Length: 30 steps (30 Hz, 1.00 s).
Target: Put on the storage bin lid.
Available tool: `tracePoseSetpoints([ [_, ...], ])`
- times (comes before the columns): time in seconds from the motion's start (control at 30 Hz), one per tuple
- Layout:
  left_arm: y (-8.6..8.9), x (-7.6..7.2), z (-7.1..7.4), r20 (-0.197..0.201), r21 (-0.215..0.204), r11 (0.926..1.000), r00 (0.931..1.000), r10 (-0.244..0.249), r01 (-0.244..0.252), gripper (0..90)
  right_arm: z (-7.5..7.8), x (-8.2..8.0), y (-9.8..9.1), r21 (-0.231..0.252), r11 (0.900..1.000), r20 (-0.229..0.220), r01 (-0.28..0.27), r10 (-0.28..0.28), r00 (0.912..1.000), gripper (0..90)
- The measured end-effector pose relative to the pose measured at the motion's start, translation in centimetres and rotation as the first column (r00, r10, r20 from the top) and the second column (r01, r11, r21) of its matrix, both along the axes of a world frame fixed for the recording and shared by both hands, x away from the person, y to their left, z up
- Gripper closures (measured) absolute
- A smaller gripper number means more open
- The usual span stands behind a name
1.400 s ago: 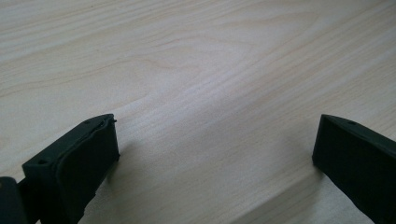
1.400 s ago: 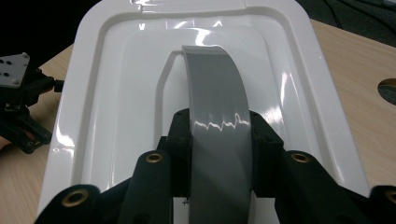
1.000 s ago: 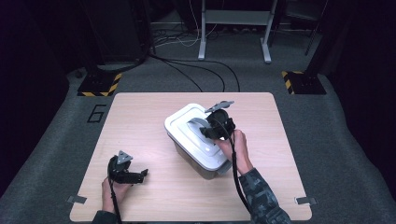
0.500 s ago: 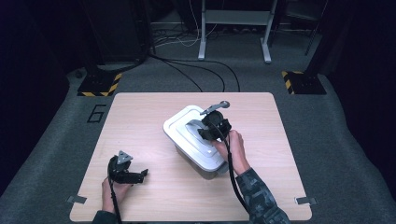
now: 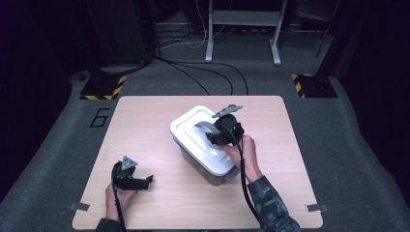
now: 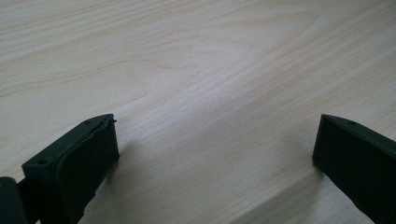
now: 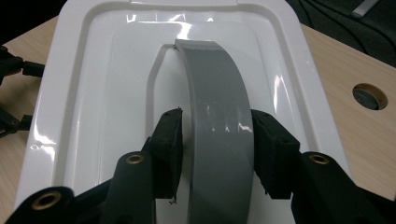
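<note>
My right gripper sits over the white lid of a plastic box, which stands at the middle of the wooden table. Its jaws straddle the raised grey handle and have just been opening; a thin gap shows at one pad, the other lies against the handle's edge, so the handle is between them but not pinched. My left gripper rests near the table's front left corner, well apart from the box, jaws spread wide over bare wood.
</note>
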<state>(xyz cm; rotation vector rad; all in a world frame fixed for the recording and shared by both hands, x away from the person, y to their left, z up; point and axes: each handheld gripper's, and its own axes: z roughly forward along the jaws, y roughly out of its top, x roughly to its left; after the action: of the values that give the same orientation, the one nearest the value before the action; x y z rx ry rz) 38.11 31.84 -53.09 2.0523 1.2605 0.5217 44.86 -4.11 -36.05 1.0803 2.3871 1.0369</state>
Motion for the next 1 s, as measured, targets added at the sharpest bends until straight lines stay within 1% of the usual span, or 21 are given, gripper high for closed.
tracePoseSetpoints([
  [0.03,0.0,0.0,0.0,0.0,-0.001,1.0,1.0,0.001,-0.001,0.0,0.0,-0.1,0.0,-0.006,1.0,0.004,0.001,-0.001,1.0,51.6],
  [0.07,0.0,0.0,0.0,0.0,0.001,1.0,1.0,-0.002,0.002,0.0,0.1,-0.3,0.2,-0.024,0.9997,0.013,0.006,-0.005,0.9999,46.5],
  [0.1,0.0,0.0,0.0,0.001,0.0,1.0,1.0,0.001,-0.001,0.0,0.2,-0.3,0.2,-0.037,0.9993,0.015,0.002,-0.001,0.9999,44.5],
  [0.13,0.0,0.0,0.0,0.001,0.0,1.0,1.0,0.001,-0.001,0.0,0.2,-0.3,0.2,-0.037,0.9993,0.015,0.002,-0.001,0.9999,44.5],
  [0.3,0.0,0.0,0.0,0.001,0.001,1.0,1.0,-0.002,0.002,0.0,0.2,-0.2,0.1,-0.036,0.9993,0.01,0.008,-0.007,0.9999,37.2],
  [0.37,0.0,0.0,0.0,0.002,0.0,1.0,1.0,0.0,0.0,0.0,0.2,-0.3,0.0,-0.029,0.9994,-0.006,0.016,-0.017,0.9998,34.1],
  [0.4,0.0,0.0,0.0,0.001,0.0,1.0,1.0,0.001,-0.001,0.0,0.2,-0.2,-0.1,-0.034,0.9994,0.002,0.007,-0.007,1.0,33.2],
  [0.47,0.0,0.0,0.0,0.001,0.0,1.0,1.0,-0.002,0.002,0.0,0.2,-0.1,-0.2,-0.024,0.9996,0.002,0.011,-0.011,0.9999,31.1],
  [0.57,0.0,0.0,0.0,0.001,0.001,1.0,1.0,-0.002,0.002,0.0,0.2,0.0,-0.4,-0.012,0.9999,-0.004,0.002,-0.002,1.0,26.9],
  [0.7,0.0,0.0,0.0,0.002,0.0,1.0,1.0,-0.002,0.002,0.0,0.3,0.0,-0.5,-0.003,1.0,-0.008,0.002,-0.002,1.0,24.0],
  [0.77,0.0,0.0,0.0,0.001,-0.001,1.0,1.0,0.002,-0.002,0.0,0.3,0.0,-0.6,0.003,1.0,-0.011,-0.004,0.004,0.9999,20.6],
  [1.0,0.0,0.0,0.0,0.001,0.001,1.0,1.0,-0.002,0.002,0.0,0.3,0.3,-0.9,0.031,0.9995,-0.02,-0.007,0.007,0.9998,15.6],
])
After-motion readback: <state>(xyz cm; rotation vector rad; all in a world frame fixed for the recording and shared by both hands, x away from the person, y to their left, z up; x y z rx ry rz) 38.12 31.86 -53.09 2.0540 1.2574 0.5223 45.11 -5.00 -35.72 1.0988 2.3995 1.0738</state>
